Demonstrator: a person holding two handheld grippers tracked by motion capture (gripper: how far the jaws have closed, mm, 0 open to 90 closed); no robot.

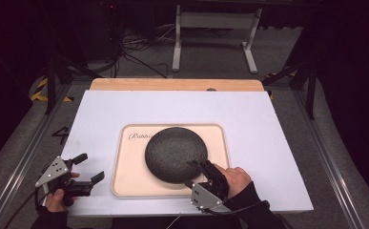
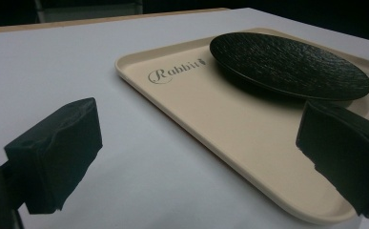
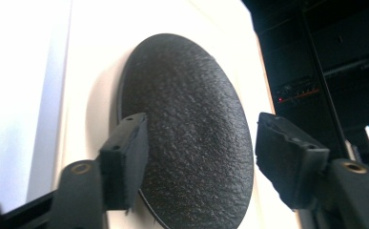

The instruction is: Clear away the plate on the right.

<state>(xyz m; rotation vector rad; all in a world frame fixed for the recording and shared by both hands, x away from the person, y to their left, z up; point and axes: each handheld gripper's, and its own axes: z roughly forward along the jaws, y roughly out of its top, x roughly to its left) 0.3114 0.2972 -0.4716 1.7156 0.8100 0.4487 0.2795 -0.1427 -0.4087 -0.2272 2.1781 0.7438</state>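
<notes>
Black textured plate (image 1: pixel 176 152) sits on the cream tray (image 1: pixel 125 186) at frame centre; right gripper (image 1: pixel 199 168), part-open and empty, could clip its rim; left gripper (image 1: pixel 87 168) gapes empty.

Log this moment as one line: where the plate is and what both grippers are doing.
black plate: on cream tray | right gripper: jaws open at plate's near edge, no grip | left gripper: open, left of tray

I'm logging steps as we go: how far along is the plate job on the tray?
Done: the black plate lies flat on the cream tray. In hand: the right gripper is at the plate's near edge, jaws apart and not pressing it. The left gripper waits open beside the tray. Left: apparently just drawing the right gripper clear.
</notes>
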